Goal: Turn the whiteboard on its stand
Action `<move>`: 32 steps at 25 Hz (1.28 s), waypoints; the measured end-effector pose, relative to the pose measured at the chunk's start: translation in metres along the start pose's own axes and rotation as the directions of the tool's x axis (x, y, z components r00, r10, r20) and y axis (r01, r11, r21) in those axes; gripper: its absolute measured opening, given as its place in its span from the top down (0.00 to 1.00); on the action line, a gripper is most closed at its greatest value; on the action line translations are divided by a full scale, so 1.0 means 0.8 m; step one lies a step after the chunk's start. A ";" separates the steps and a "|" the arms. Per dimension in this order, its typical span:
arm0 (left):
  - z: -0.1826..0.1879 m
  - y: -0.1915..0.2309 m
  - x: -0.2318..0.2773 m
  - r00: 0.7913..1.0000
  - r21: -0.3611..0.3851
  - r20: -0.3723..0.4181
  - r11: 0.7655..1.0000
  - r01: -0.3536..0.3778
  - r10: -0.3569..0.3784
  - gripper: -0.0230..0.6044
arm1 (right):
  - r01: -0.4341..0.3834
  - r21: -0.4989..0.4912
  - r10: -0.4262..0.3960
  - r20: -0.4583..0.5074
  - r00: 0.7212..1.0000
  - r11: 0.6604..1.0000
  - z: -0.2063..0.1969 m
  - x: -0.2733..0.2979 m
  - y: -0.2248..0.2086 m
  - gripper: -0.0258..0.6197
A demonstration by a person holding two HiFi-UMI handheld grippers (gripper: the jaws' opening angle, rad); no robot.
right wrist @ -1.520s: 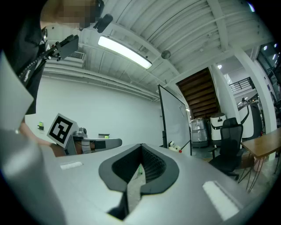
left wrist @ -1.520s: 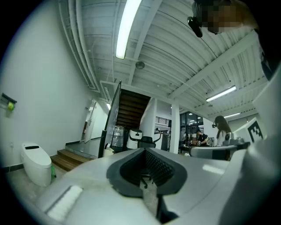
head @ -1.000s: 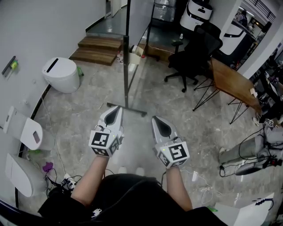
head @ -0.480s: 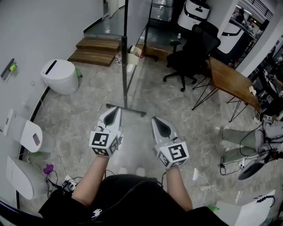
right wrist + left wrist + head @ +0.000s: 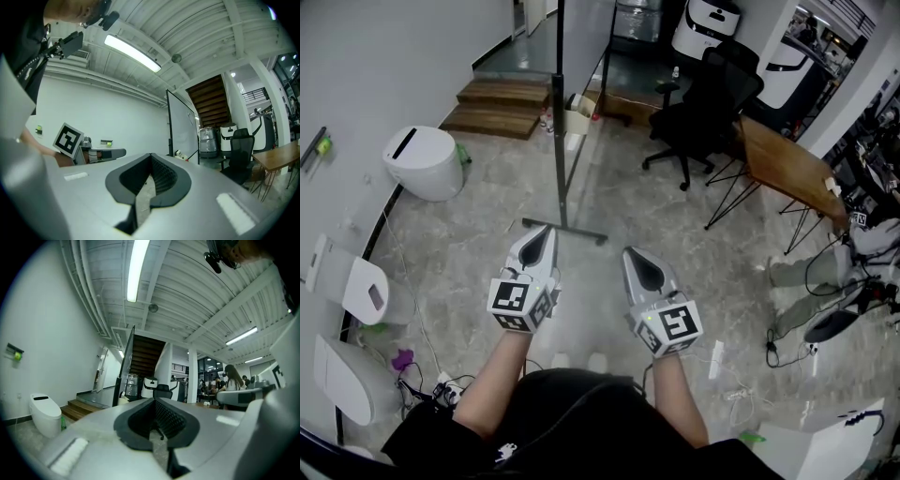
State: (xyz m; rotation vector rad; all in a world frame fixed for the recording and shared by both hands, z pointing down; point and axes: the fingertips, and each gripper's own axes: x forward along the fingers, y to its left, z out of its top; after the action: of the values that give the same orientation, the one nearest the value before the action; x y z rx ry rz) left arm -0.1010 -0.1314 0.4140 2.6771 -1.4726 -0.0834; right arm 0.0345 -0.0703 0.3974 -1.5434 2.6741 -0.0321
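The whiteboard [image 5: 583, 37] stands on its black stand [image 5: 557, 141] ahead of me, seen almost edge on, its floor foot [image 5: 565, 231] just past my grippers. Both are held level, side by side, well short of the board and touching nothing. The left gripper [image 5: 546, 230] is shut and empty; the right gripper [image 5: 630, 251] also looks shut with nothing in it. In the left gripper view the whiteboard [image 5: 124, 365] rises beyond the left gripper [image 5: 156, 401]. The right gripper view shows the whiteboard [image 5: 183, 131] face-on beyond the right gripper [image 5: 151, 155].
A white toilet [image 5: 422, 159] and wall-hung units [image 5: 356, 281] line the left wall. Wooden steps [image 5: 511, 98] lie behind the board. A black office chair [image 5: 703, 98] and a wooden table [image 5: 787, 169] stand to the right. A person's legs [image 5: 811, 272] and floor cables [image 5: 741, 375] are nearby.
Both grippers have kept still. The head view has drifted slightly, so the stand sits a little further left. The person at the right edge has stepped along.
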 end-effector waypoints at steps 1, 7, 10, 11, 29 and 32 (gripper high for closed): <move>-0.001 -0.001 0.000 1.000 0.003 -0.001 1.000 0.004 -0.004 0.96 | -0.004 -0.003 0.004 -0.003 1.000 1.000 -0.001 -0.001 0.001 0.95; 0.001 -0.007 0.002 1.000 0.014 -0.015 1.000 -0.003 0.003 0.96 | -0.013 0.004 0.013 -0.014 1.000 1.000 -0.003 -0.003 -0.002 0.95; -0.007 -0.009 0.002 1.000 0.029 -0.023 1.000 0.000 0.001 0.96 | -0.009 0.004 0.009 -0.010 1.000 1.000 -0.002 -0.006 -0.007 0.95; -0.008 -0.009 0.002 1.000 0.031 -0.024 1.000 -0.002 0.003 0.96 | -0.009 0.004 0.009 -0.008 1.000 1.000 -0.001 -0.006 -0.008 0.95; -0.004 -0.022 0.007 0.999 0.031 -0.028 0.999 -0.037 0.038 0.96 | -0.049 0.009 0.049 -0.008 0.999 0.999 -0.004 -0.010 -0.019 0.95; -0.008 -0.029 0.011 0.999 0.036 -0.026 0.998 -0.042 0.043 0.96 | -0.057 0.008 0.057 -0.003 0.998 0.998 -0.006 -0.016 -0.027 0.95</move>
State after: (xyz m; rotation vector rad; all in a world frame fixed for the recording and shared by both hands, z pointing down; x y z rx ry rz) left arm -0.0761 -0.1261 0.4180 2.6613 -1.5365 -0.0188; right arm 0.0592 -0.0704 0.4035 -1.4649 2.7159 -0.0434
